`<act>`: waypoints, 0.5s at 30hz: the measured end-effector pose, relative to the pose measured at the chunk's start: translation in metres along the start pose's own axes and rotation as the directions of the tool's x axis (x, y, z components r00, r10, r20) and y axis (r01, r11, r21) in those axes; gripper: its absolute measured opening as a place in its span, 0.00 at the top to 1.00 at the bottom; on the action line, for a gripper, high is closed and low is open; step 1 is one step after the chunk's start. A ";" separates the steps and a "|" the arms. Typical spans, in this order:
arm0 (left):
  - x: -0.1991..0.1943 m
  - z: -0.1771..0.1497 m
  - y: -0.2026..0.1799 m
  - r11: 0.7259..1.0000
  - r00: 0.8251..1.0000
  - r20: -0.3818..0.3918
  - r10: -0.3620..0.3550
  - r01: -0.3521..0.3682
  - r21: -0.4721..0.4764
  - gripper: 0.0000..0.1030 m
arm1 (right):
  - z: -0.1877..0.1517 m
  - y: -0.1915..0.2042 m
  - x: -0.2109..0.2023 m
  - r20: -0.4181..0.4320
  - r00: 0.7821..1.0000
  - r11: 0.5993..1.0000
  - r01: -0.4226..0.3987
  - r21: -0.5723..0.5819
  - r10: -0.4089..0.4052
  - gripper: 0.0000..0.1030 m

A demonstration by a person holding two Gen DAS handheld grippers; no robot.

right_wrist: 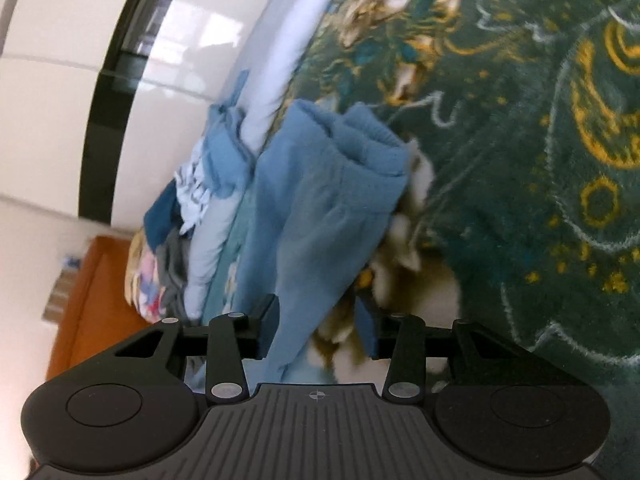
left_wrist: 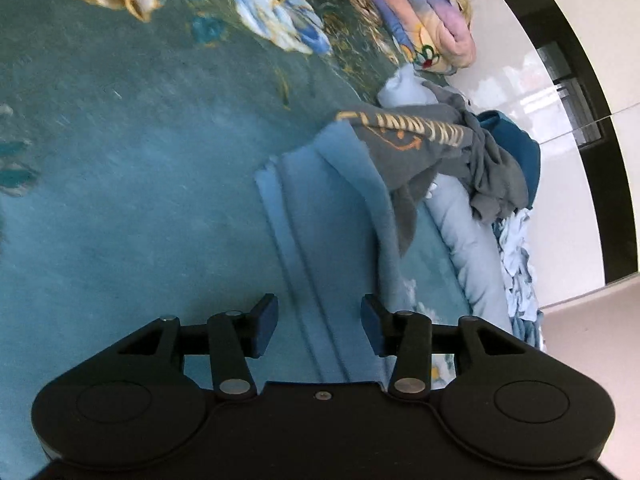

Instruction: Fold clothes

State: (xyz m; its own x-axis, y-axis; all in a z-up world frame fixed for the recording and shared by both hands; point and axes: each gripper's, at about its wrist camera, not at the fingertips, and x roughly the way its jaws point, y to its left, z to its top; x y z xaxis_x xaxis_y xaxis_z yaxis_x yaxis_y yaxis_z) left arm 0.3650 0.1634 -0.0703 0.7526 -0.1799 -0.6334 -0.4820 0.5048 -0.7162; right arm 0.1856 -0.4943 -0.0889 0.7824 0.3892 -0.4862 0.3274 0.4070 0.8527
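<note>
Two hand-held grippers over blue fleece garment (left_wrist: pixel 340 208): left hand-held gripper (left_wrist: pixel 319 326) jaws apart, empty; right hand-held gripper (right_wrist: pixel 316 326) jaws apart, fleece between, unclamped. Gray t-shirt (left_wrist: pixel 432 148) on fleece.

A teal flowered bedspread (left_wrist: pixel 120 160) is covering the bed, a rolled pastel blanket (left_wrist: pixel 420 20) is lying at its edge, and an orange cabinet (right_wrist: pixel 92 292) is standing beside it.

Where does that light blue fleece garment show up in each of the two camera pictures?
Left wrist view: the light blue fleece garment lies center-right, ahead of the open left gripper, partly under a grey shirt.
Right wrist view: it fills the center and runs down between the open right gripper fingers.
Shared landmark: the green floral blanket.
</note>
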 end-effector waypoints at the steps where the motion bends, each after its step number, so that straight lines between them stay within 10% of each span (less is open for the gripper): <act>1: 0.004 -0.001 -0.002 1.000 1.000 0.006 -0.001 0.001 0.000 0.57 | 0.000 -0.001 0.003 0.010 1.000 1.000 0.006 0.003 -0.006 0.64; 8: 0.019 -0.007 -0.009 1.000 0.997 0.079 -0.007 0.009 -0.020 0.62 | 0.005 -0.001 0.029 0.059 0.997 0.999 -0.040 0.030 0.038 0.65; 15: 0.023 -0.015 -0.013 0.999 0.991 0.128 0.042 -0.039 -0.029 0.93 | 0.005 0.005 0.042 0.079 0.996 0.999 -0.034 0.025 0.032 0.84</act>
State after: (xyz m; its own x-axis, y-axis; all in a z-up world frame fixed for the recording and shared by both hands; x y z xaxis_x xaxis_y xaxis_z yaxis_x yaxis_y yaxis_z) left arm 0.3820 0.1395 -0.0798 0.7827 -0.0488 -0.6205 -0.5240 0.4864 -0.6992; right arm 0.2232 -0.4801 -0.1037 0.8320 0.3355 -0.4418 0.3138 0.3723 0.8735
